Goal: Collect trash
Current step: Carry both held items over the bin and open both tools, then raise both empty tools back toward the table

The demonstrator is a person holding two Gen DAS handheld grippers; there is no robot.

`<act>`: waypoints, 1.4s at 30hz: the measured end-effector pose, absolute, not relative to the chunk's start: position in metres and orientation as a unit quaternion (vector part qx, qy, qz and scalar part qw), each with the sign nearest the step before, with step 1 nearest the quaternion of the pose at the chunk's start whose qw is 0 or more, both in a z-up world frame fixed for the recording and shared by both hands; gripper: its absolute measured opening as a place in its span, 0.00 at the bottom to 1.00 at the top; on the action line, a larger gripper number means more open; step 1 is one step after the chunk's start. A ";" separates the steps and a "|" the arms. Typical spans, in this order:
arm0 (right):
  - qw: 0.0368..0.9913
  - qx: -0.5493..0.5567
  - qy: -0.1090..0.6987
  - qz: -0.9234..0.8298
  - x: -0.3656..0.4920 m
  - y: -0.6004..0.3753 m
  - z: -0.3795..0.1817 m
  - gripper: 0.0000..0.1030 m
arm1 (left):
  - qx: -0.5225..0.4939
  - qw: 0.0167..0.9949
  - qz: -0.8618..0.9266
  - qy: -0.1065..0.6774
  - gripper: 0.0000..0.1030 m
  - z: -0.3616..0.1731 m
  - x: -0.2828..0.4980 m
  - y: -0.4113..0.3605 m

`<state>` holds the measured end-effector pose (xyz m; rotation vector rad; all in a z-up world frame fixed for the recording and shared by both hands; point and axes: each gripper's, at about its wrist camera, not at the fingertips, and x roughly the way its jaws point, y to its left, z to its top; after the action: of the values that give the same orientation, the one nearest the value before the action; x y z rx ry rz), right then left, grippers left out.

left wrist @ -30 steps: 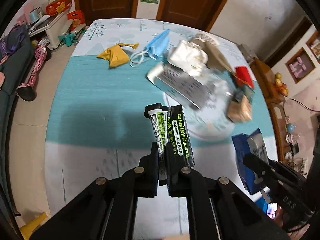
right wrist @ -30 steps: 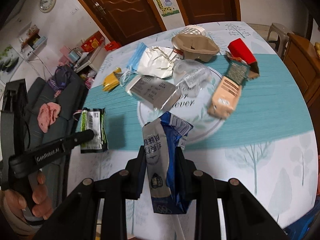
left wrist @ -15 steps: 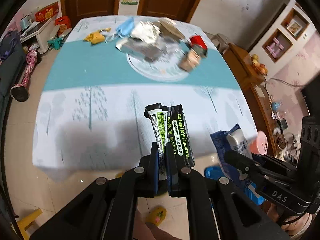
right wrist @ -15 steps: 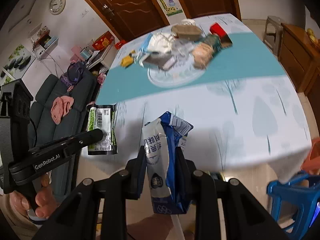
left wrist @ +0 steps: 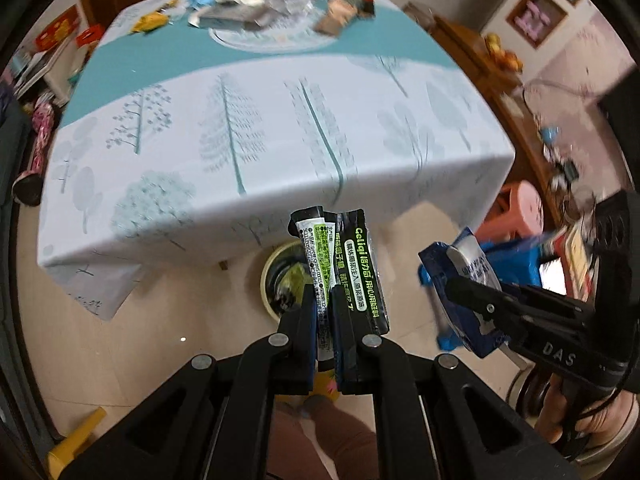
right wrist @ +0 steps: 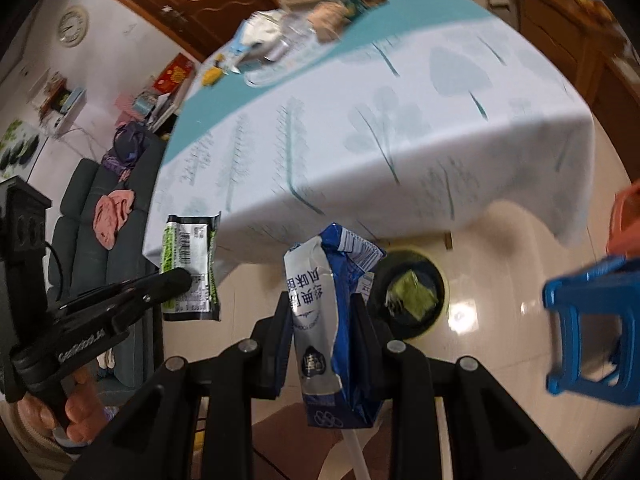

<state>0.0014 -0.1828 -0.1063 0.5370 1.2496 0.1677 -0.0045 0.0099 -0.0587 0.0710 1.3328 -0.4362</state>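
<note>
My left gripper (left wrist: 325,300) is shut on a black and green snack wrapper (left wrist: 340,264), held over the floor in front of the table. Just behind the wrapper stands a round yellow-rimmed trash bin (left wrist: 280,276) with a black liner and green trash inside. My right gripper (right wrist: 322,300) is shut on a crushed blue and white milk carton (right wrist: 332,320); the trash bin (right wrist: 412,292) lies just right of it on the floor. Each gripper shows in the other view: right gripper (left wrist: 464,292), left gripper (right wrist: 180,280). More trash (left wrist: 276,4) lies at the table's far end.
The table (left wrist: 260,128) with a white and teal tree-print cloth fills the middle. A blue plastic stool (right wrist: 588,332) and a pink stool (left wrist: 520,208) stand to the right on the tiled floor. A dark sofa (right wrist: 100,248) is at the left; a person's leg (left wrist: 320,440) is below.
Both grippers have pulled back from over the table to beyond its near edge and tilted down; the trash bin on the floor has come into view. Both grips are unchanged.
</note>
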 end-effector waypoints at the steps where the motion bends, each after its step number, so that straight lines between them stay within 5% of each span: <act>1: 0.771 0.254 0.580 0.073 0.000 -0.184 -0.113 0.26 | 0.039 0.757 -0.204 0.619 0.05 -0.068 -0.006 0.007; 20: 0.708 0.306 0.636 -0.036 0.005 -0.170 -0.335 0.29 | 0.122 0.708 -0.234 0.655 0.08 -0.281 0.001 -0.026; 25: 0.708 0.315 0.631 -0.046 0.011 -0.173 -0.369 0.33 | 0.136 0.717 -0.234 0.642 0.34 -0.310 0.009 -0.029; 27: 0.710 0.317 0.627 -0.047 0.015 -0.175 -0.377 0.50 | 0.139 0.721 -0.229 0.639 0.46 -0.317 0.013 -0.028; 29: 0.720 0.304 0.621 -0.054 0.018 -0.175 -0.380 0.56 | 0.139 0.723 -0.222 0.639 0.51 -0.320 0.015 -0.027; 42: 0.759 0.256 0.595 -0.068 0.005 -0.162 -0.340 0.56 | 0.111 0.766 -0.195 0.603 0.79 -0.271 0.016 0.003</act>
<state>0.0046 -0.1623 -0.3397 0.5574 1.2956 -0.1488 0.0156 0.0028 -0.2705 0.2408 1.3089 -0.4237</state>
